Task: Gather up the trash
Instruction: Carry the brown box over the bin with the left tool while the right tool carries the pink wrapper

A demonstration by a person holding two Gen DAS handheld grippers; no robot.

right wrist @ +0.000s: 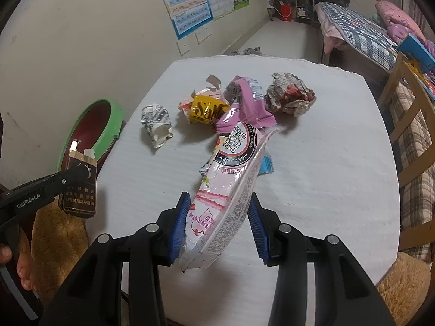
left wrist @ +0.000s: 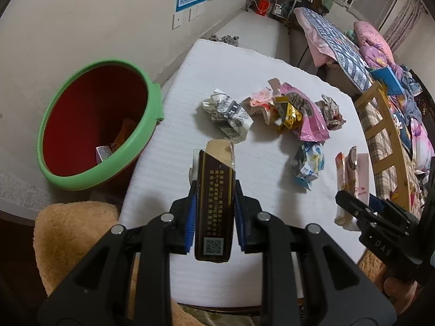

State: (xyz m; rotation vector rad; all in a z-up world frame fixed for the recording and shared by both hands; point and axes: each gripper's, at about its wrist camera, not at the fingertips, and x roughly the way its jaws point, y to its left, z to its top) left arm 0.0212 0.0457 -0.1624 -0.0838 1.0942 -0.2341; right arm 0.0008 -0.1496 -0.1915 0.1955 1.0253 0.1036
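Note:
My left gripper (left wrist: 214,190) is shut on a dark brown cigarette pack (left wrist: 214,209) with its top torn open, held above the white table's (left wrist: 190,87) left front part; the pack also shows in the right wrist view (right wrist: 80,190). The red bin with a green rim (left wrist: 95,125) stands left of the table and holds some trash. My right gripper (right wrist: 218,203) is shut on a long pink snack wrapper (right wrist: 228,190), held above the table's front. More trash lies mid-table: a crumpled grey-white wrapper (right wrist: 156,125), a yellow wrapper (right wrist: 206,111), a pink bag (right wrist: 244,103), a crumpled paper ball (right wrist: 289,95).
A wooden chair (right wrist: 407,125) stands right of the table, with a bed (right wrist: 361,35) behind it. A tan plush cushion (left wrist: 70,233) sits at the front left. A blue-white wrapper (left wrist: 308,163) lies on the table. Wall with posters (right wrist: 190,2) behind.

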